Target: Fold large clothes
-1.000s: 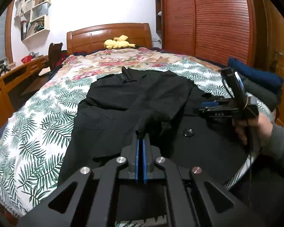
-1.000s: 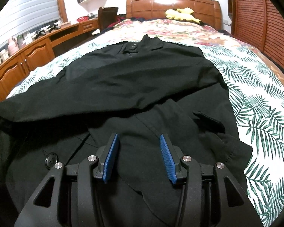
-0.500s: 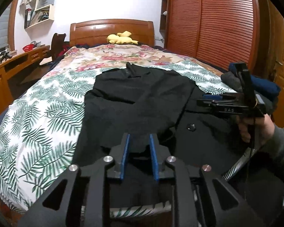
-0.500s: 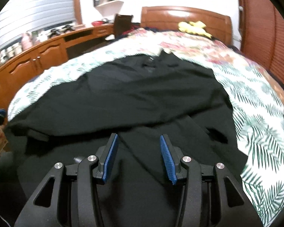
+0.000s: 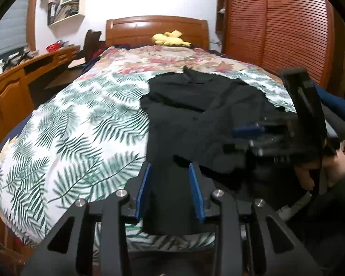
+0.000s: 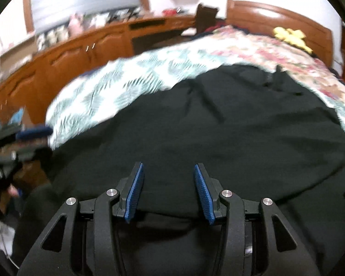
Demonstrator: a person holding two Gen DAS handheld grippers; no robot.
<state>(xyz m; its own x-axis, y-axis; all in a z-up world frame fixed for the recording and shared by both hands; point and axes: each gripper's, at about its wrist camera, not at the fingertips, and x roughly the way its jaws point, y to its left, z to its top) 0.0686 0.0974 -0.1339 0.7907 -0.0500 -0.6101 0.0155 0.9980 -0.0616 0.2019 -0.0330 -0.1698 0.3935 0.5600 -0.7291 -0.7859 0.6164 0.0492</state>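
A large black button-front garment [image 5: 195,115] lies spread on the bed's leaf-patterned white and green cover [image 5: 80,126], its collar toward the wooden headboard [image 5: 156,30] and its lower part reaching the near edge of the bed. One side of it is folded over the middle.

The left gripper [image 5: 169,188] hangs over the near hem. Its blue-padded jaws have just been opening and now stand partly apart; a strip of the black cloth runs between them, but the pads do not press on it.

The right gripper [image 6: 168,188] is above the right part of the garment, pointing down at the cloth. Its jaws stand moderately wide with nothing clamped; the fabric lies below them. In the left wrist view this gripper is blurred, held by a hand [image 5: 319,172] in a grey sleeve.

A yellow soft toy [image 5: 170,40] sits by the headboard. Folded dark blue and grey clothes [image 5: 338,110] are stacked at the right side of the bed. A long wooden desk [image 6: 80,55] runs along the wall on the left.
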